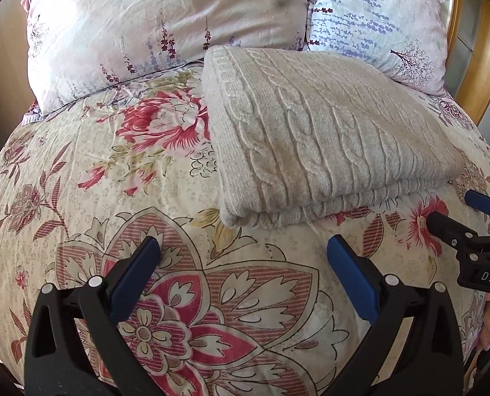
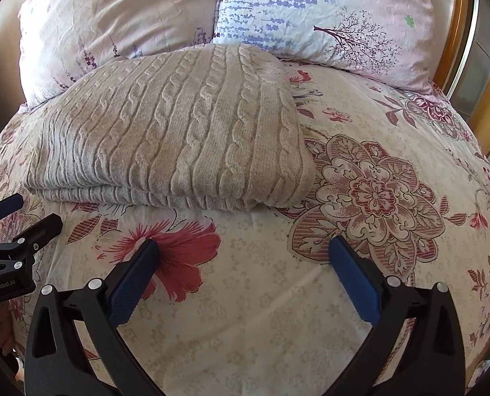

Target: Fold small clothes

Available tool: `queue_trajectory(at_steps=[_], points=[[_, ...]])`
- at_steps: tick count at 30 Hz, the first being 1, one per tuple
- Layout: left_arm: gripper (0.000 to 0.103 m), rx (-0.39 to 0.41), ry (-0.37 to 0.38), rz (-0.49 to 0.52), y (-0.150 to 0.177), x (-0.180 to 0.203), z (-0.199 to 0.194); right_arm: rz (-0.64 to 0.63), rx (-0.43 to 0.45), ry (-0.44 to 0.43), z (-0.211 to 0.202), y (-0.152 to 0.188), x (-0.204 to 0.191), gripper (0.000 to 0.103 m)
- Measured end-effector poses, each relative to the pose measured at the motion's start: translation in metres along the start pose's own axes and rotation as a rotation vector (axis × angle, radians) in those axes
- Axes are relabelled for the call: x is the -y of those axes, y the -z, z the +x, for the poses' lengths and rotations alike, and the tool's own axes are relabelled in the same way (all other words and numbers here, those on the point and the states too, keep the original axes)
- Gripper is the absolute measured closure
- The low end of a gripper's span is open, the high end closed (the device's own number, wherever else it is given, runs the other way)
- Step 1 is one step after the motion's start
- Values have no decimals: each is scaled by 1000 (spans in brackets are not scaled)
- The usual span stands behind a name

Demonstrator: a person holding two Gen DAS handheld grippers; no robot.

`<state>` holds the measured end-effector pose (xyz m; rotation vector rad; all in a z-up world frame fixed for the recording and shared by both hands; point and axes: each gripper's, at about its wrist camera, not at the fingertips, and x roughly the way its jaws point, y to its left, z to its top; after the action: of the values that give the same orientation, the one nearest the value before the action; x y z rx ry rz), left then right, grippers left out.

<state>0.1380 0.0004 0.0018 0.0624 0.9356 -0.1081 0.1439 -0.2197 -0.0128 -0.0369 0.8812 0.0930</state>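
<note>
A beige cable-knit sweater [image 1: 314, 138] lies folded into a thick rectangle on the floral bedspread [image 1: 119, 198]; it also shows in the right wrist view [image 2: 179, 138]. My left gripper [image 1: 243, 247] is open and empty, hovering over the bedspread just short of the sweater's near fold. My right gripper [image 2: 243, 247] is open and empty too, a little below the sweater's near edge. In the left wrist view the right gripper [image 1: 453, 211] shows at the right edge. In the right wrist view the left gripper [image 2: 30, 214] shows at the left edge.
Two pale floral pillows [image 1: 165, 29] [image 2: 327, 16] lean at the head of the bed behind the sweater. A wooden headboard frame [image 2: 459, 33] curves along the right. The floral bedspread [image 2: 360, 280] stretches to either side of the sweater.
</note>
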Motion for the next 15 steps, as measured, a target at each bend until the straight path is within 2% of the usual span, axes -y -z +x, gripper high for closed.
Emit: queue_trajectory(at_steps=[15], points=[[2, 1, 4, 3, 0, 0, 1, 2, 8, 0, -1, 2, 0, 1]])
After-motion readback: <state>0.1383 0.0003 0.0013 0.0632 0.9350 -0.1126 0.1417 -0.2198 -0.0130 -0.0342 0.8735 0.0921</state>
